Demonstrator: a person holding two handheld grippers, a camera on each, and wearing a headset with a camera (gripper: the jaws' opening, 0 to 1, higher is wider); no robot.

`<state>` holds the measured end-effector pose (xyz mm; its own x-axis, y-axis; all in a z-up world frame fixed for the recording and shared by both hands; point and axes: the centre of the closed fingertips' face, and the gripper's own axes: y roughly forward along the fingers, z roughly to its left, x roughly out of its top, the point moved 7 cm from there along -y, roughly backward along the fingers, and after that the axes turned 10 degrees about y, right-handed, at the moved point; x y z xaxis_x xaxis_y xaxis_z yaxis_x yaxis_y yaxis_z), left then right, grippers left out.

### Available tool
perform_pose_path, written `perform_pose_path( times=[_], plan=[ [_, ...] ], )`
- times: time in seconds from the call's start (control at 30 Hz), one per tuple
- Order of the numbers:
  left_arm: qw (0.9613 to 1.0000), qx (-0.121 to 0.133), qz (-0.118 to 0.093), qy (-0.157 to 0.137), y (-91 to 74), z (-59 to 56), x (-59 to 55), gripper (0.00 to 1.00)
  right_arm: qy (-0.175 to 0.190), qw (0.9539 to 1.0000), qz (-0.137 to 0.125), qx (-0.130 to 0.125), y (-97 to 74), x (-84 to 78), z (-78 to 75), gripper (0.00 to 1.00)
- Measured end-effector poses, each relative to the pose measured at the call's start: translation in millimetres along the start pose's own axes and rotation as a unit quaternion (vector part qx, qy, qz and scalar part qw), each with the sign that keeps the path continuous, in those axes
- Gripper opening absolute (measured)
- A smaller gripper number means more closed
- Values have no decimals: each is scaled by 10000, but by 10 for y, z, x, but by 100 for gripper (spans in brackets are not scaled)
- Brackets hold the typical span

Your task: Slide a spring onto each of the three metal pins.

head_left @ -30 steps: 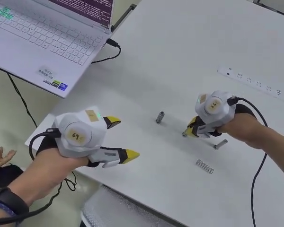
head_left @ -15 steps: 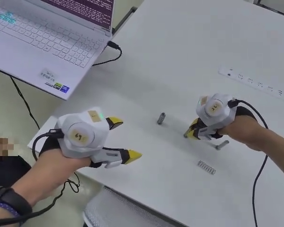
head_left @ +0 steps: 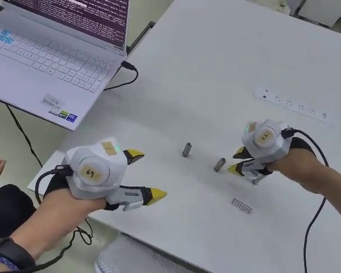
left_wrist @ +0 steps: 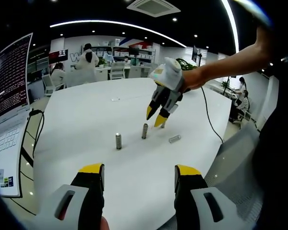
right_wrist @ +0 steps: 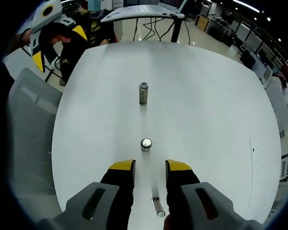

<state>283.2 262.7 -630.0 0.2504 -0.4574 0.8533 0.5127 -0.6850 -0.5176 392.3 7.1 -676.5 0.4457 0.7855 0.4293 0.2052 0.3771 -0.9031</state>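
Looks like the right gripper has just let go of the second pin. It now stands on its own with its coil on, just right of the first sprung pin, and the jaws sit a little apart, holding nothing. So two down: the last spring lies loose nearer the table edge, and the third pin seems to lie flat under that gripper, though it's half hidden. The left gripper hovers wide open and empty at near left.

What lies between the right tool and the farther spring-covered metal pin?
A nearer upright spring-covered metal pin, just ahead of the right tool, before the farther pin; clear in the right gripper view.
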Motion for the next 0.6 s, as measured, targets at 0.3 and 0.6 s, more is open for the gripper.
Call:
perform_pose_path(
  times=[0.3,0.6],
  plan=[
    [10000,17,-41,-20,-15,-45,29,54,156,9989,-290,-343,-222,-155,93,25],
    [10000,10,-74,8,26,-74,84,54,517,9939,-689,-685,-486,-328,203,27]
  ],
)
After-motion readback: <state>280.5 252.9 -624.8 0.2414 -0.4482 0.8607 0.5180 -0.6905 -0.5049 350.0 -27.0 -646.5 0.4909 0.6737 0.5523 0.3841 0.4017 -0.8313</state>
